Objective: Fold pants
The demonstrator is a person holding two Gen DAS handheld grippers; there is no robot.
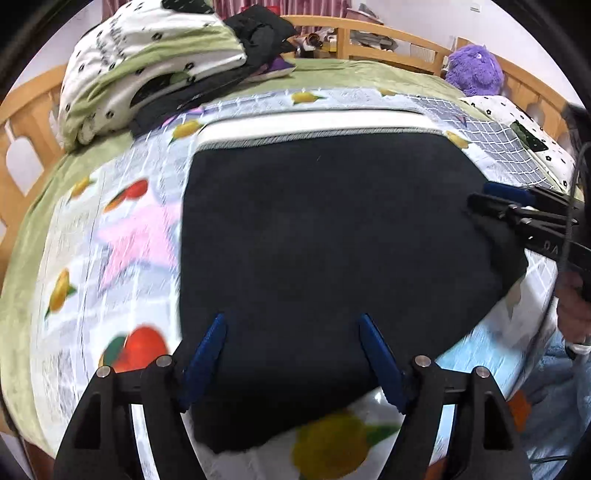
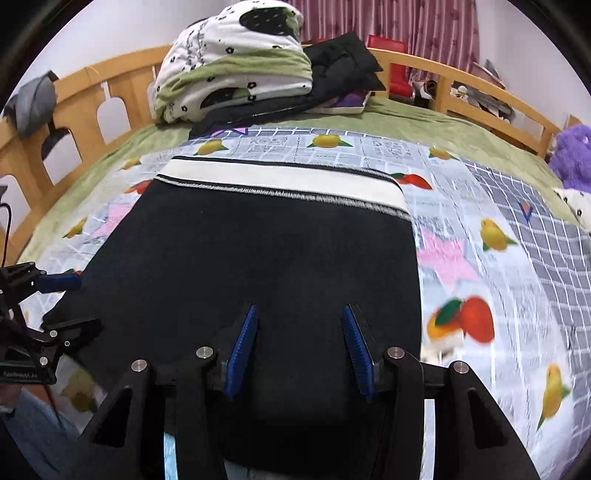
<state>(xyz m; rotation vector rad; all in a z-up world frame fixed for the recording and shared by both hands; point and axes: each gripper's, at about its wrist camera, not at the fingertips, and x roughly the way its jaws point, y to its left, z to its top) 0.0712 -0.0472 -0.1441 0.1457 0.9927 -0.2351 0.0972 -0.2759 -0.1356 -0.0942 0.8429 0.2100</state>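
The dark pants (image 1: 325, 251) lie flat and folded on the fruit-print sheet (image 1: 110, 258), with a white and grey striped waistband (image 1: 314, 125) at the far edge. My left gripper (image 1: 293, 321) is open, its blue fingers spread over the near edge of the pants. My right gripper (image 2: 299, 310) is open too, hovering over the pants (image 2: 258, 258) near their near edge. The right gripper shows in the left wrist view (image 1: 495, 199) at the pants' right side. The left gripper shows in the right wrist view (image 2: 62, 295) at the pants' left corner.
A pile of folded bedding (image 2: 232, 62) and dark clothes (image 2: 340, 62) sits at the far side of the bed. A purple plush toy (image 1: 474, 70) sits by the wooden bed rail (image 1: 388, 33). A green blanket (image 2: 424, 125) covers the mattress.
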